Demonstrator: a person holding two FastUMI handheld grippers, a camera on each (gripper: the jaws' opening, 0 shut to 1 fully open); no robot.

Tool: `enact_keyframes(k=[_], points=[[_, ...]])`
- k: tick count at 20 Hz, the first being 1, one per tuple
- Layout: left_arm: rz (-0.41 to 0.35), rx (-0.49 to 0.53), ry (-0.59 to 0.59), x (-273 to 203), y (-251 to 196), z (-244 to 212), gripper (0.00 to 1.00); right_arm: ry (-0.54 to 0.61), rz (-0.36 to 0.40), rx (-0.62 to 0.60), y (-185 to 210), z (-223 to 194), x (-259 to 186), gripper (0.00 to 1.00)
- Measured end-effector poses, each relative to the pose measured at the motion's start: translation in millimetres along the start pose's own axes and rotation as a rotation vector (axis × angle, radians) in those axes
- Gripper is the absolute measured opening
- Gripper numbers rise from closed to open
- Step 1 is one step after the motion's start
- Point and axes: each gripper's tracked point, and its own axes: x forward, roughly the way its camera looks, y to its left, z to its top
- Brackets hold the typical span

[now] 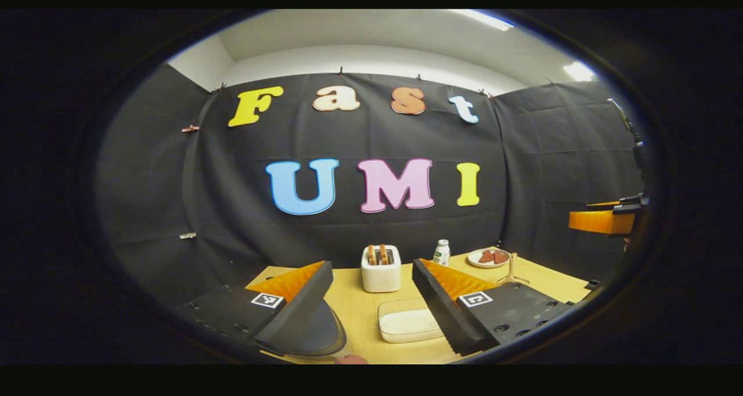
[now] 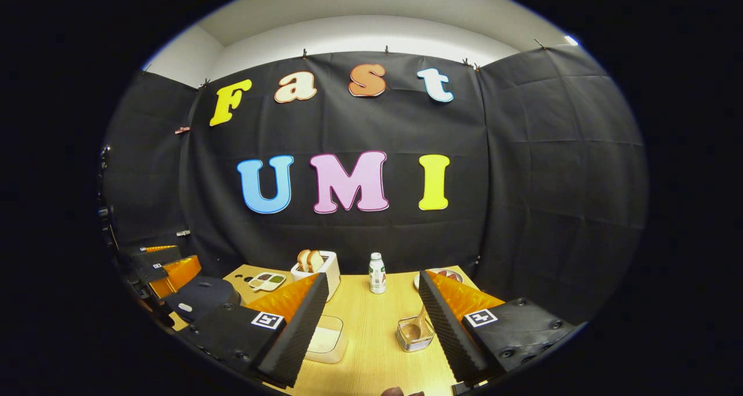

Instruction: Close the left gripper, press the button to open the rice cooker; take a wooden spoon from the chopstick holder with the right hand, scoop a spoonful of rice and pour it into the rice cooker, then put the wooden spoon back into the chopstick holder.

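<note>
Wooden table (image 2: 371, 326), both grippers level, spread

- Rice cooker (image 2: 200, 297): dark, rounded lid shut, at the tabletop's left edge.
- Wooden spoon (image 2: 415, 326): bowl up, leaning inside chopstick holder (image 2: 414, 336).
- Chopstick holder: clear, squarish, upright on the tabletop.
- Rice (image 1: 409, 322): white, level, in a shallow rectangular container.

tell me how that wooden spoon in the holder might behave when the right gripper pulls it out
The wooden spoon is probably stiff and light, so it should lift easily. It leans loosely in the small chopstick holder, so it may swing or twist between the fingers. The holder looks light too and could tip or drag along.
</note>
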Motion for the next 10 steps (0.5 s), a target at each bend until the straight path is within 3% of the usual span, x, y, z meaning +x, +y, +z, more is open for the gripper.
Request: enact_keyframes(k=[9, 10], points=[[0.0, -0.035, 0.014, -7.7, -3.9, 2.2, 0.94, 0.011, -0.021, 0.012, -10.8, -8.0, -2.7, 1.0], [0.0, -0.036, 0.012, -7.9, -4.4, 3.9, 0.94, 0.011, -0.021, 0.013, -10.9, -8.4, -2.0, 0.97]])
